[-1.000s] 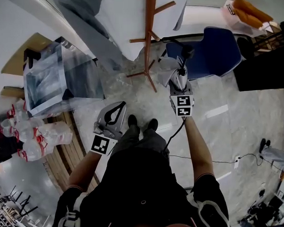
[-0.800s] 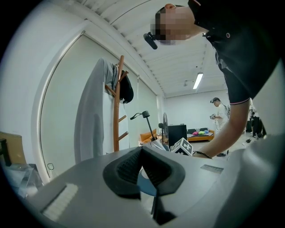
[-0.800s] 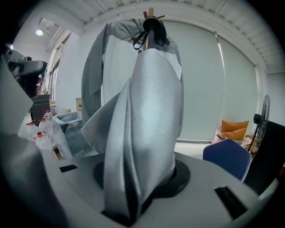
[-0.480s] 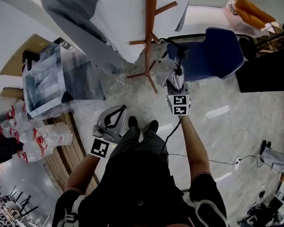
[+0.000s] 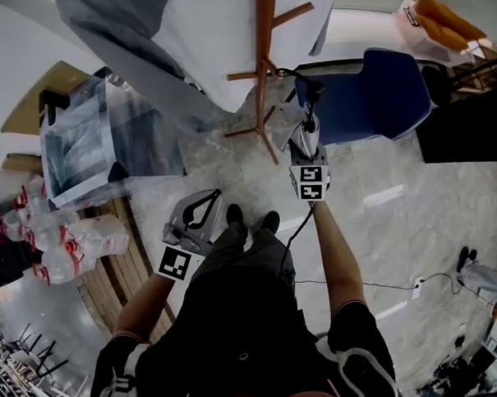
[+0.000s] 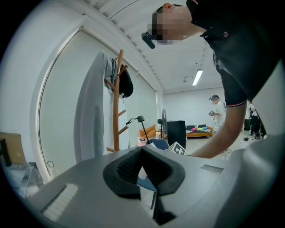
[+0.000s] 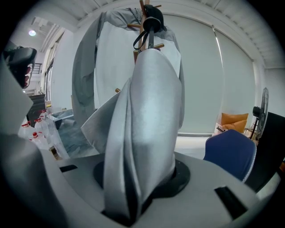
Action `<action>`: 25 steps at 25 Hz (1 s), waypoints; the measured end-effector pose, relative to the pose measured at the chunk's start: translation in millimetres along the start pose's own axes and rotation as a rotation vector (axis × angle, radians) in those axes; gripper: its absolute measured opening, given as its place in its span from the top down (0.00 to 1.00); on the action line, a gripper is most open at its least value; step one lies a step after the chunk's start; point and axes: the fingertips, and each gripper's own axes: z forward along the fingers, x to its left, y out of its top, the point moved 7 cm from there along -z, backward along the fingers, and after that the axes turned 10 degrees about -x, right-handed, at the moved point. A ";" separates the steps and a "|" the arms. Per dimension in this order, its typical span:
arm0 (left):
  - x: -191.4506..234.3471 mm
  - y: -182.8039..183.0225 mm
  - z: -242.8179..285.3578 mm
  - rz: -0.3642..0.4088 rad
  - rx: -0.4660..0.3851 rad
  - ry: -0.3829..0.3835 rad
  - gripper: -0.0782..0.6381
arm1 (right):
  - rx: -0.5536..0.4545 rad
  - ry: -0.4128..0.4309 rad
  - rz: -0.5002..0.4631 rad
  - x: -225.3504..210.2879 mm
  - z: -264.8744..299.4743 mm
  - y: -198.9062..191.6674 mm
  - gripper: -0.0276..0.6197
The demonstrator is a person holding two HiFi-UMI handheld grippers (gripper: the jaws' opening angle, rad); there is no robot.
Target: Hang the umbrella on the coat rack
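We hold the folded silver-grey fabric umbrella (image 7: 142, 133) pinched in the right hand-held gripper (image 7: 138, 191). Its black strapped end is raised toward the pegs of the brown wooden coat rack (image 7: 142, 11), likely so the strap can catch one. The left hand-held gripper (image 6: 142, 150), pressed together and empty, hangs low. Around us are a pale marbled tile floor (image 5: 398, 228) and a blue chair (image 5: 375, 93).

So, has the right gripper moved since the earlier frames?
Yes. In the head view the right gripper, shut on the umbrella, has edged leftward, closer to the coat rack pole.
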 end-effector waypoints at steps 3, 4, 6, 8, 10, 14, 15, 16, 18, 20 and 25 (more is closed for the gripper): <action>-0.3 -1.0 -0.6 0.005 0.001 -0.001 0.89 | 0.007 -0.003 0.007 1.0 3.2 -6.2 0.77; -0.8 -1.3 -0.9 0.006 0.003 -0.001 0.89 | 0.011 -0.004 0.007 1.5 3.3 -8.2 0.77; -1.4 -2.5 -1.2 0.002 0.007 -0.001 0.89 | 0.019 -0.005 0.005 3.5 4.2 -12.2 0.77; -1.6 -3.1 -0.8 -0.001 0.008 -0.003 0.89 | 0.030 -0.003 0.001 6.2 6.0 -16.8 0.77; -1.3 -4.2 -0.8 0.000 0.012 -0.004 0.89 | 0.041 -0.001 0.007 8.4 7.4 -22.6 0.77; 0.5 -6.9 -3.0 -0.005 0.020 0.001 0.89 | 0.058 0.001 0.014 12.9 7.7 -32.8 0.77; 0.8 -7.3 -3.6 -0.004 0.022 0.002 0.89 | 0.060 0.002 0.013 14.0 7.4 -34.4 0.77; 1.2 -7.8 -3.9 -0.003 0.024 0.002 0.89 | 0.062 0.002 0.011 14.9 7.0 -35.6 0.77; 1.8 -8.5 -4.5 -0.003 0.026 0.002 0.89 | 0.066 0.002 0.003 16.4 5.3 -37.2 0.77; 2.2 -9.1 -4.6 -0.003 0.025 0.003 0.89 | 0.071 0.004 -0.007 18.2 3.4 -39.1 0.77; 2.5 -10.1 -2.7 -0.006 0.028 0.001 0.89 | 0.099 0.002 -0.029 17.7 4.7 -47.7 0.77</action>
